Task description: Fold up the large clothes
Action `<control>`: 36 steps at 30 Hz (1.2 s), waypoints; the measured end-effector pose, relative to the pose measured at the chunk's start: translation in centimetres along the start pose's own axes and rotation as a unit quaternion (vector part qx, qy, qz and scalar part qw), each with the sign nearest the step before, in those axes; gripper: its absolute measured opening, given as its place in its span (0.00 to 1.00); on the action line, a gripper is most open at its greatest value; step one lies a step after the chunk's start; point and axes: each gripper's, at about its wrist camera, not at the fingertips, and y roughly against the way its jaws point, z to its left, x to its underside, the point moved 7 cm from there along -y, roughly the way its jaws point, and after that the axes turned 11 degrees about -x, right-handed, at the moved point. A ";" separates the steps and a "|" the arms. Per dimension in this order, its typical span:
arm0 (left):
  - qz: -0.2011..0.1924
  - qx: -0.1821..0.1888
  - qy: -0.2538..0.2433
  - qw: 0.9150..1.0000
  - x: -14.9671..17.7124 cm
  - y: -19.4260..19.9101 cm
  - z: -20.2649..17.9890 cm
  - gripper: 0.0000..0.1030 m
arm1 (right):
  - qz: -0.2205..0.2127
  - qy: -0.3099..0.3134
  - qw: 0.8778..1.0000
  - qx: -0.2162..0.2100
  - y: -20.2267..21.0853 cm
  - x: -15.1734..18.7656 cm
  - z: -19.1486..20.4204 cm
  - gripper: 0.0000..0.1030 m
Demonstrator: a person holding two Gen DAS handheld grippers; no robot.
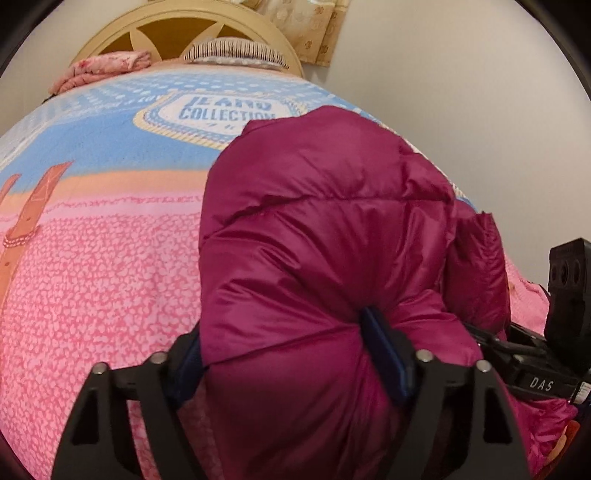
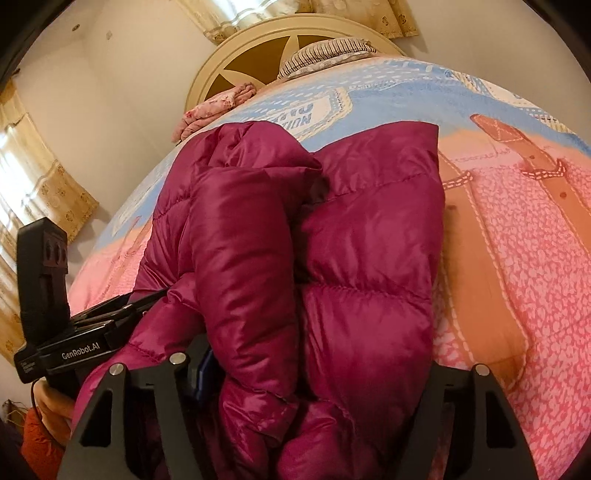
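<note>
A magenta puffer jacket [image 1: 325, 229] lies bunched and partly folded on the bed; it also fills the middle of the right wrist view [image 2: 369, 229]. My left gripper [image 1: 291, 354] is shut on a thick fold of the jacket, its blue pads [image 1: 384, 347] pressed into the fabric. My right gripper [image 2: 317, 373] is shut on another thick fold of the jacket, which bulges between its fingers and hides the right pad. The right gripper's body shows at the right edge of the left wrist view [image 1: 535, 354]. The left gripper's body shows at the left of the right wrist view [image 2: 81, 332].
The bed carries a pink and blue blanket [image 1: 92, 280] with a "JEANS COLLECTION" print. A cream headboard [image 1: 184, 33], a striped pillow [image 1: 236, 51] and a folded pink cloth [image 1: 99, 70] are at the far end. Curtains [image 2: 40, 184] hang at the left wall.
</note>
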 end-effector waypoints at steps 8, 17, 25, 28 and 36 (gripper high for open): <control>-0.015 -0.033 -0.005 0.999 0.7 2.5 -1.0 0.47 | -0.007 -0.039 0.999 -0.024 0.7 1.2 1.1 0.40; -0.009 -0.027 0.031 0.999 2.8 5.7 -0.9 0.41 | -0.016 -0.071 0.996 -0.057 3.4 3.4 2.5 0.35; -0.008 -0.035 0.028 0.999 3.7 6.9 -1.5 0.41 | -0.026 -0.063 0.996 -0.053 5.3 4.4 4.0 0.33; -0.006 -0.032 0.030 0.999 4.1 7.0 -1.7 0.41 | -0.028 -0.058 0.997 -0.049 5.8 4.6 4.3 0.33; -0.004 -0.008 0.049 0.999 5.5 8.3 -1.4 0.39 | -0.033 -0.042 0.998 -0.041 6.5 4.4 4.6 0.32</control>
